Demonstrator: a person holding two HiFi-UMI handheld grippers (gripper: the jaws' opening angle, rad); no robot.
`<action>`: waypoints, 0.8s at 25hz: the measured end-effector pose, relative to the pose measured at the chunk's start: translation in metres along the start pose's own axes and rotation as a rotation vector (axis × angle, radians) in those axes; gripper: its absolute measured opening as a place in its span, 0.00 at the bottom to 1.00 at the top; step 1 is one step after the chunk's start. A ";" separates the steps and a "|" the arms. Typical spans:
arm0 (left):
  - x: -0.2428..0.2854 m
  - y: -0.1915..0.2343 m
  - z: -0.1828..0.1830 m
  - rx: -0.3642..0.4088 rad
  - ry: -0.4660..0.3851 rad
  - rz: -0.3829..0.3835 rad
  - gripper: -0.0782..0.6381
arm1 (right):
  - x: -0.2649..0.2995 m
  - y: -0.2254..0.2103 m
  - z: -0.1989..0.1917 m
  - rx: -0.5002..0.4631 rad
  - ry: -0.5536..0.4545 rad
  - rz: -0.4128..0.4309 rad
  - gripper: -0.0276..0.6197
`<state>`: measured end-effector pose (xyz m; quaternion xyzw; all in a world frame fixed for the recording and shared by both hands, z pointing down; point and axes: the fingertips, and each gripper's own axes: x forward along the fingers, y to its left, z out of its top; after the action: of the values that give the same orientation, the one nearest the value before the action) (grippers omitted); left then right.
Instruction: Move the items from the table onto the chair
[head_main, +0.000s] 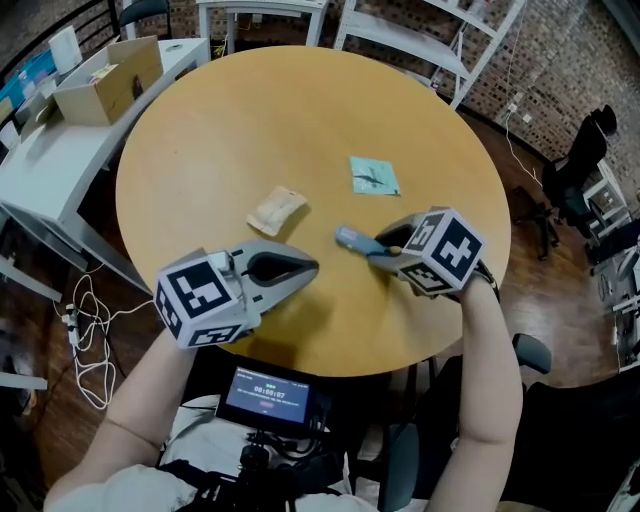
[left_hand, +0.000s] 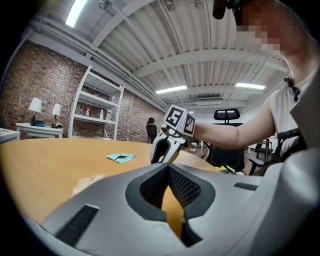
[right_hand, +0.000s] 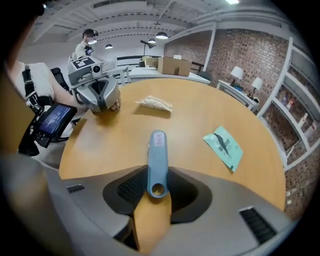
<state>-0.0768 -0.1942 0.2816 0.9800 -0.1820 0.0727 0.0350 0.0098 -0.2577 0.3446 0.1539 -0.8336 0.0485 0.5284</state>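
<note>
On the round wooden table (head_main: 220, 120) lie a beige packet (head_main: 277, 209) (left_hand: 89, 181) (right_hand: 155, 103) and, farther off, a teal sachet (head_main: 374, 176) (left_hand: 120, 157) (right_hand: 224, 146). My right gripper (head_main: 385, 252) (right_hand: 156, 187) is shut on a flat blue tool (head_main: 355, 241) (right_hand: 157, 160) with a hole at its near end; the tool sticks out past the jaws over the table's near right part. My left gripper (head_main: 305, 268) (left_hand: 169, 170) hovers near the front edge, shut and empty, just below the beige packet.
A white desk (head_main: 40, 160) with a cardboard box (head_main: 108, 78) stands at the left. White shelves (head_main: 430, 40) are behind the table. A black office chair (head_main: 575, 165) is at the right, another chair's armrest (head_main: 532, 350) beside my right arm. Cables (head_main: 90, 340) lie on the floor.
</note>
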 end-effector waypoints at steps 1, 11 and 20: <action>0.000 0.000 0.000 0.000 0.001 -0.002 0.12 | -0.003 -0.001 -0.001 -0.006 -0.010 -0.022 0.24; 0.018 -0.016 0.003 0.008 0.000 -0.031 0.12 | -0.076 0.010 0.015 0.049 -0.466 -0.226 0.25; 0.049 -0.040 0.009 0.016 0.004 -0.086 0.12 | -0.173 0.050 0.003 0.217 -1.004 -0.283 0.25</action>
<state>-0.0160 -0.1752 0.2785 0.9870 -0.1390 0.0747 0.0305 0.0597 -0.1754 0.1919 0.3228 -0.9451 -0.0170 0.0466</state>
